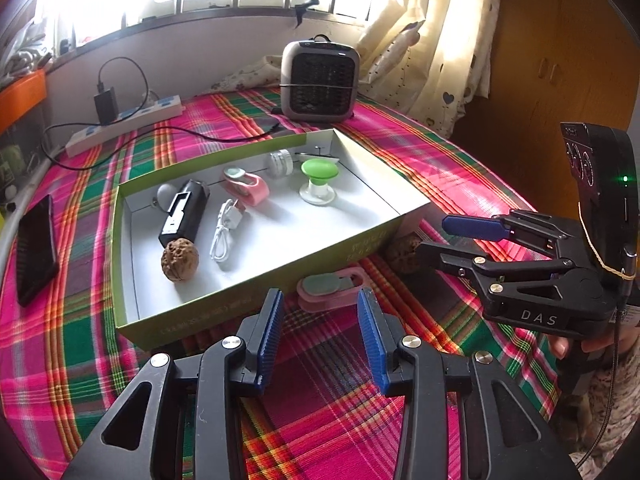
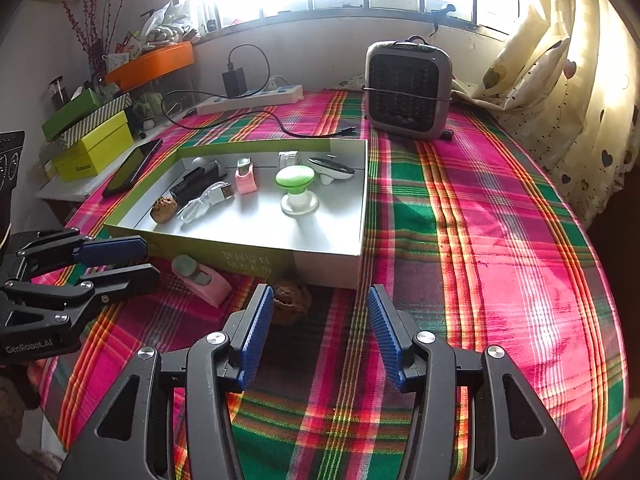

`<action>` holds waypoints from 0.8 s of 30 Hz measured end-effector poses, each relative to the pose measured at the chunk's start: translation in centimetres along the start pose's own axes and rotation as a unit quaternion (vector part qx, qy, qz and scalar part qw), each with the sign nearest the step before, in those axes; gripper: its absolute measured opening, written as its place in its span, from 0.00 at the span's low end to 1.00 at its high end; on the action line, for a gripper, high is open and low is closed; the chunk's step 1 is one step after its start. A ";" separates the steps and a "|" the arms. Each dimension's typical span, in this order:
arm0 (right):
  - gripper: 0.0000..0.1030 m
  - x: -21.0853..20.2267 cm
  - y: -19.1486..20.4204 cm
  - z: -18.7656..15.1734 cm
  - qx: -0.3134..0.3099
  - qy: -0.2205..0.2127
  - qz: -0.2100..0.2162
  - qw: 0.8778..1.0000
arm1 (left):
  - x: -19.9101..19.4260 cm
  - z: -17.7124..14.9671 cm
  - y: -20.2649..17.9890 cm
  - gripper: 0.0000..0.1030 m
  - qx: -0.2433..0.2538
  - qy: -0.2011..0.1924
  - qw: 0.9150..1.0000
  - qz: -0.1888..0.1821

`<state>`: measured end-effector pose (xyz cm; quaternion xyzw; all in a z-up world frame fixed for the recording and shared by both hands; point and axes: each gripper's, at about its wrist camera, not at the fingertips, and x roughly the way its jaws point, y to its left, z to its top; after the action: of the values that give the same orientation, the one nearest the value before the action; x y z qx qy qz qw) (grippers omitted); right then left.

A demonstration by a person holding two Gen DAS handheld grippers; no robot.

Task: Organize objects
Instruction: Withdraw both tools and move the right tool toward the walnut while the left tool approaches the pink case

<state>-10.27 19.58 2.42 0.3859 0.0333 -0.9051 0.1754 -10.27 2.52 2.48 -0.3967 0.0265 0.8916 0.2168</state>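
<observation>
wrist views angled down, sharing green box

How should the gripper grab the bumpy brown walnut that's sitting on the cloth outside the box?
Probably from above and the near side. The bumpy brown walnut lies against the green cardboard box's front wall, so the far side is blocked. It is round, so pinch across its widest middle, one pad on its left and one on its right. The right gripper is open and already lined up just in front of it.

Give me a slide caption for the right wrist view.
Open right gripper nears walnut beside green box on plaid cloth.
</observation>
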 end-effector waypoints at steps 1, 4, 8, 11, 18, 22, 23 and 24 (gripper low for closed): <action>0.49 0.2 0.1 -0.1 -0.002 0.002 0.004 1.000 | 0.1 -0.1 0.0 0.35 -0.001 0.001 1.000 -0.001; 0.49 0.7 0.5 -0.2 -0.010 0.012 0.009 1.000 | 0.5 -0.2 0.1 0.35 -0.006 0.004 1.000 -0.003; 0.49 1.0 0.5 0.0 -0.011 0.016 0.017 1.000 | 0.9 -0.1 0.3 0.36 -0.010 0.009 1.000 -0.004; 0.49 1.7 0.6 0.1 -0.014 0.031 0.013 0.999 | 1.1 0.0 0.4 0.36 -0.011 0.009 1.000 -0.005; 0.49 2.5 0.6 0.3 -0.017 0.049 0.005 0.999 | 1.5 -0.1 0.2 0.36 -0.008 0.009 1.000 -0.022; 0.49 2.4 0.4 0.3 -0.016 0.046 0.008 0.999 | 1.4 0.0 -0.5 0.36 0.007 0.008 0.999 -0.032; 0.49 2.5 0.3 0.4 -0.014 0.047 0.009 0.999 | 1.3 0.0 -0.7 0.36 0.011 0.007 0.999 -0.036; 0.49 2.4 0.3 0.3 -0.013 0.047 0.009 0.999 | 1.3 0.0 -0.9 0.36 0.015 0.007 0.999 -0.041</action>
<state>-11.96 18.55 0.95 0.4258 0.0500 -0.8840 0.1864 -10.65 3.78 1.65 -0.4003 0.0249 0.8788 0.2586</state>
